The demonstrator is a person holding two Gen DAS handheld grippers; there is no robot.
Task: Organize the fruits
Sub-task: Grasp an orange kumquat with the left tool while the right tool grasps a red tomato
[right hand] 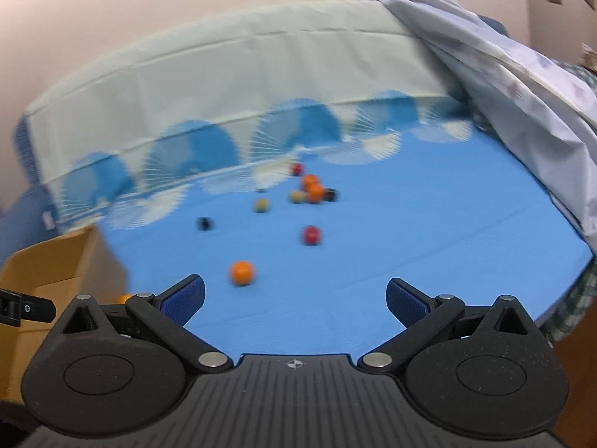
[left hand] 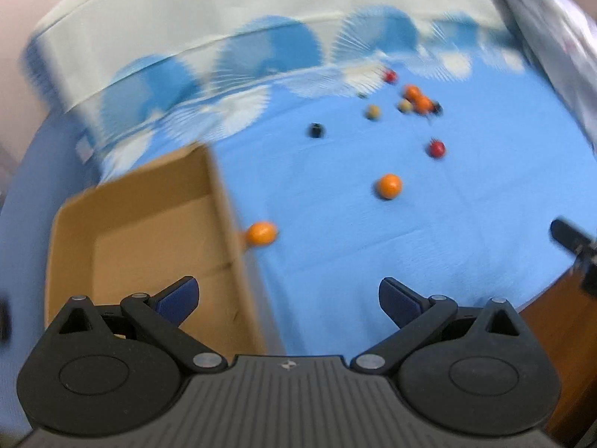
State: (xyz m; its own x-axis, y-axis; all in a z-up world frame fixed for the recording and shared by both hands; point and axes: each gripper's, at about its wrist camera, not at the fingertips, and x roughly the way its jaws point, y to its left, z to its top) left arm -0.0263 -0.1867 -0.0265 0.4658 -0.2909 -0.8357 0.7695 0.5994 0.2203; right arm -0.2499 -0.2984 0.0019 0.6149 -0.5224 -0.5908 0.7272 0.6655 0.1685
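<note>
Several small fruits lie on a blue sheet (left hand: 335, 254). An orange (left hand: 262, 233) rests against the right wall of an open cardboard box (left hand: 156, 246). Another orange (left hand: 388, 186) lies farther out, also in the right wrist view (right hand: 242, 272). A red fruit (left hand: 435, 148) (right hand: 311, 235), a dark fruit (left hand: 316, 130) (right hand: 204, 224) and a far cluster (left hand: 414, 100) (right hand: 311, 188) lie beyond. My left gripper (left hand: 288, 298) is open and empty above the box's right edge. My right gripper (right hand: 294, 298) is open and empty above the sheet.
A pale cloth with blue fan patterns (right hand: 224, 86) rises behind the fruits. A crumpled grey-white cover (right hand: 522, 86) lies at the right. The box also shows at the left of the right wrist view (right hand: 44, 261). The sheet's edge drops to brown wood (left hand: 559, 336) at the right.
</note>
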